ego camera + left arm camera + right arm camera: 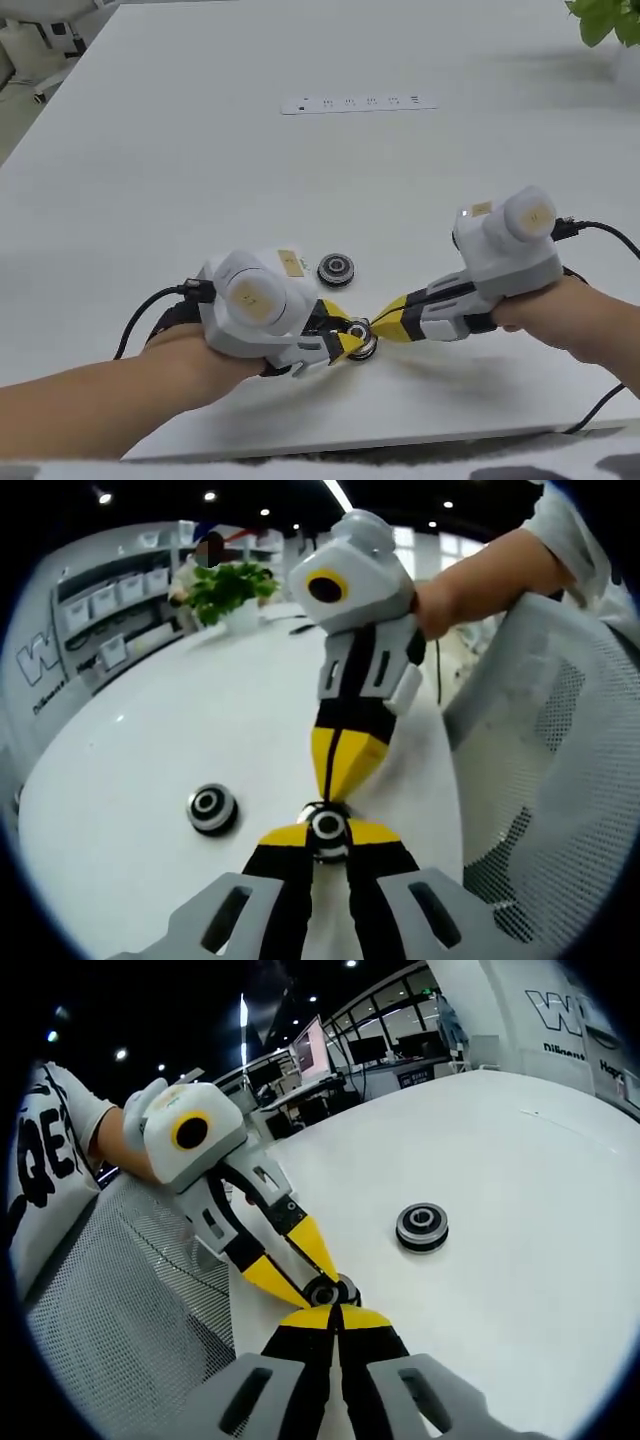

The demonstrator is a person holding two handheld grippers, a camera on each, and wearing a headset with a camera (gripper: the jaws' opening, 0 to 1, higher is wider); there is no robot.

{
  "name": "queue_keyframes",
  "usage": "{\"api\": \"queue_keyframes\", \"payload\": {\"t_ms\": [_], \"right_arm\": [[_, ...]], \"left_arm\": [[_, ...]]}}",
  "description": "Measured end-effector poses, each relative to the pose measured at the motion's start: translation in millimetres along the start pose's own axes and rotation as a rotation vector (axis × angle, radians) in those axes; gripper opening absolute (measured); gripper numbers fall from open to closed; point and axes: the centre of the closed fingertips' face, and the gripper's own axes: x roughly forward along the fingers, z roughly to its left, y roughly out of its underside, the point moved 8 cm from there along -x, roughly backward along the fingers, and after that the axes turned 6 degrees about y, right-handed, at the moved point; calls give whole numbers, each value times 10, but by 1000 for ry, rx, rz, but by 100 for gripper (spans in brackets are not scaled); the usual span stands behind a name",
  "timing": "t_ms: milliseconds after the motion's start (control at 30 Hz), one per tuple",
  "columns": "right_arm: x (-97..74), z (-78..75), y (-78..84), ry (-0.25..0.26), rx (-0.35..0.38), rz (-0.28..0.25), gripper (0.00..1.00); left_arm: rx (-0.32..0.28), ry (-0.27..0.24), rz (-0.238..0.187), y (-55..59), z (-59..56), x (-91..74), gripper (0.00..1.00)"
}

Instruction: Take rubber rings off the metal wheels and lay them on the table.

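Observation:
A small metal wheel (362, 338) with a black rubber ring hangs just above the white table (300, 190) near its front edge. My left gripper (347, 340) is shut on this wheel (328, 826), its yellow tips either side of it. My right gripper (385, 325) meets it from the opposite side. In the left gripper view the right gripper (336, 792) is shut, with its tips pinched on the ring's rim. In the right gripper view my own tips (337, 1312) touch the wheel (326, 1292) held by the left gripper (300, 1260). A second ringed wheel (336, 269) (212, 809) (421, 1227) lies flat on the table.
A white power strip (358, 103) lies far back on the table. A green plant (605, 18) stands at the back right corner. A mesh chair (560, 730) (120, 1290) is close behind the table's front edge. Cables trail from both grippers.

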Motion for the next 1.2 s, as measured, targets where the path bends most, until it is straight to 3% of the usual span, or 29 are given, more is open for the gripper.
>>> {"api": "queue_keyframes", "payload": {"t_ms": [367,400,467,833,1200], "right_arm": [[42,85,-47,-58,-12,-26,0],[48,163,-74,-127,28,-43,0],[49,118,-53,-75,-50,-13,0],[26,116,-34,-32,-60,-19,0],[8,77,-23,-28,-51,-31,0]], "left_arm": [[4,6,-2,2,1,-2,12],[5,5,-1,1,1,-1,12],[5,4,0,0,0,0,12],[15,21,-33,21,12,-12,13],[4,63,-43,8,5,-56,18]]}}
